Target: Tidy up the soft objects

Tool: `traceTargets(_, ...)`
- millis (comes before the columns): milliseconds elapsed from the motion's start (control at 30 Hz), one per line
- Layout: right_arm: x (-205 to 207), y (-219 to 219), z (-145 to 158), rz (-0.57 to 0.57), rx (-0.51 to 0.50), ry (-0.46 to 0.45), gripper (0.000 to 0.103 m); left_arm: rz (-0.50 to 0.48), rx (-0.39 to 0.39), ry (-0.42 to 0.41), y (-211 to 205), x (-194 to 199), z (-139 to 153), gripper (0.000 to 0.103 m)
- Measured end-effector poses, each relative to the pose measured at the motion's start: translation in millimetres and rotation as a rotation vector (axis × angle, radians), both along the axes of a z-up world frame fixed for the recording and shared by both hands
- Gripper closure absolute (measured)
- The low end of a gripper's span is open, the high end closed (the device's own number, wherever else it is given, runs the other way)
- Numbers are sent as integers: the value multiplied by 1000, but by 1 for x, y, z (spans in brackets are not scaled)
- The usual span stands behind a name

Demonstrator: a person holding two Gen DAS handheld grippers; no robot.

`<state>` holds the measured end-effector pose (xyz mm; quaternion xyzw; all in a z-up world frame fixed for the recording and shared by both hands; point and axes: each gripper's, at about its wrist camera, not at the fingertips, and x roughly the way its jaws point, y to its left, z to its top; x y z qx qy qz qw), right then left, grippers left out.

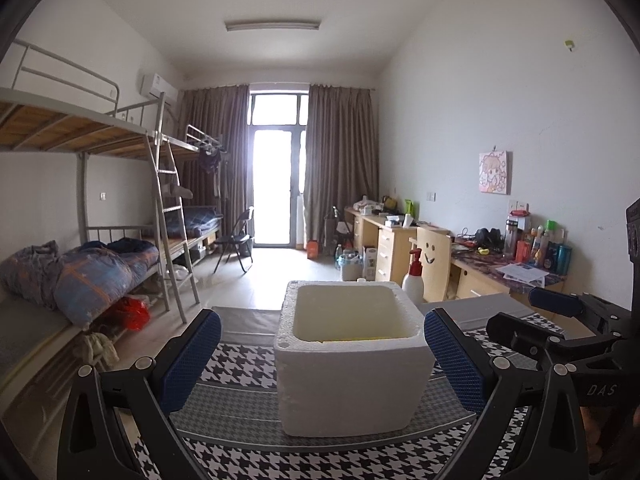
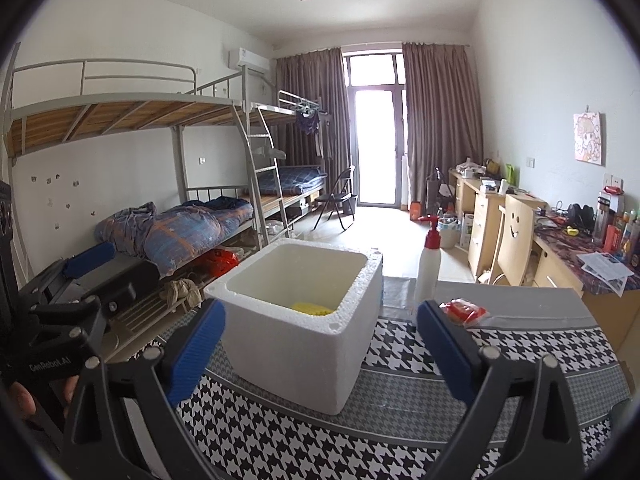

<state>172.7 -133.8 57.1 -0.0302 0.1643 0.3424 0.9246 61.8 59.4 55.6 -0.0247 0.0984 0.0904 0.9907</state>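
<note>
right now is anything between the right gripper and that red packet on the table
Nothing visible. The red packet lies on the table just past the open right gripper, beside its right finger. The foam box sits to its left.

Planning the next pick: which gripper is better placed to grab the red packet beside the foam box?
Right. The red packet lies just past the right gripper, by its right-hand finger, jaws open. The left gripper faces the foam box.
</note>
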Motion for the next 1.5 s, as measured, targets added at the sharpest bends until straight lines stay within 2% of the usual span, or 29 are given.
traceTargets(200, -12, -11, -6, 0, 21, -37, 3, -9, -24, -15, -1, -4, -4, 1)
traceTargets(433, -26, -17, -10, -11, 26, -80, 1, -3, -18, -22, -4, -11, -7, 1)
traceTargets(633, -32, -24, -15, -15, 64, -74, 1, 0, -30, -33, -6, -18, -12, 1)
traceTargets(1167, -43, -31, -29, -60, 51, -63, 1, 6, 14, -25, -16, -22, -21, 1)
traceTargets(1500, -53, -38, -36, -90, 55, -76, 1, 5, 7, -16, -15, -26, -30, 1)
